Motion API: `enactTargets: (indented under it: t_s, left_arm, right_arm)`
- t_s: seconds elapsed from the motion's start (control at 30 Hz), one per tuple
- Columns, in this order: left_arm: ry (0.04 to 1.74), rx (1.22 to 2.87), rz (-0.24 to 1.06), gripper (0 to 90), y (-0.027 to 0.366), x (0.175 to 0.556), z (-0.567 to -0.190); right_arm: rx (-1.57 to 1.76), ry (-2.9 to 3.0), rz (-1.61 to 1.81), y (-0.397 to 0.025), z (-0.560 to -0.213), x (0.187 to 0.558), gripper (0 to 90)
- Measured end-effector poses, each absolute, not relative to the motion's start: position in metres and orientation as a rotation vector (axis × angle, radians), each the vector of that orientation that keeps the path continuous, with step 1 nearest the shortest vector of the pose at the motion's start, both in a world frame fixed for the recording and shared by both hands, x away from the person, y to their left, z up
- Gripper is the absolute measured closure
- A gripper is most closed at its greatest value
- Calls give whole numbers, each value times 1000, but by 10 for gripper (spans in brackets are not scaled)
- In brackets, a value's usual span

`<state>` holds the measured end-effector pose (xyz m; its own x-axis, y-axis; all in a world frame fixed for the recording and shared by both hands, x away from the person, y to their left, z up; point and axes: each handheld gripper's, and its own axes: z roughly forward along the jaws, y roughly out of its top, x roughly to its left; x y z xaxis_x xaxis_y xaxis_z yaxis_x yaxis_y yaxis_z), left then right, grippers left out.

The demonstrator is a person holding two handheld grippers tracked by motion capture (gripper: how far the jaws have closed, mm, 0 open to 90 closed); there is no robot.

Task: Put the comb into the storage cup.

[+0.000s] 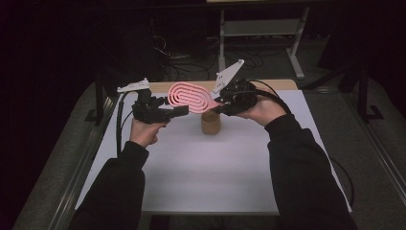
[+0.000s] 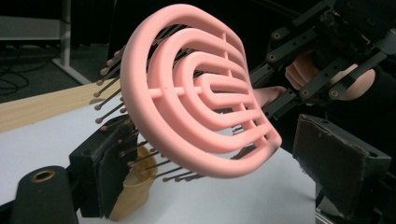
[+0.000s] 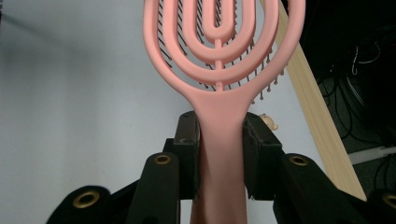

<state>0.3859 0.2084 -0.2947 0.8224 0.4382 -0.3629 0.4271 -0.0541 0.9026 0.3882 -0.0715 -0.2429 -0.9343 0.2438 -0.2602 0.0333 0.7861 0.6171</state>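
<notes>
- Right tool (image 3: 219, 140) is clamped on the brush (image 3: 219, 56) handle, holding the head aloft above the surface (image 1: 215, 163).
- Left tool (image 2: 210, 163), jaws apart, straddles the head for a probable handover.

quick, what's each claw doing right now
Left claw: open, jaws either side of the brush head, not clamped.
Right claw: shut on the brush handle.

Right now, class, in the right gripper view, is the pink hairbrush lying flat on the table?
No: the right tongs clamp the pink hairbrush by its handle, holding it above the white table.
</notes>
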Motion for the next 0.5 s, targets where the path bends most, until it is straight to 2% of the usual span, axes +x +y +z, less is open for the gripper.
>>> enactTargets:
  t_s: [0.2, 0.4, 0.5]
  left_arm:
    - [710, 1635, -12, 168, 207, 389, -294]
    - [744, 1610, -6, 239, 208, 391, -292]
    - [781, 1586, -6, 339, 213, 392, -292]
  right_arm:
    - [218, 2642, 910, -71, -244, 389, 689]
    - [225, 2636, 915, -68, -245, 390, 690]
    - [230, 2630, 915, -64, -247, 392, 691]
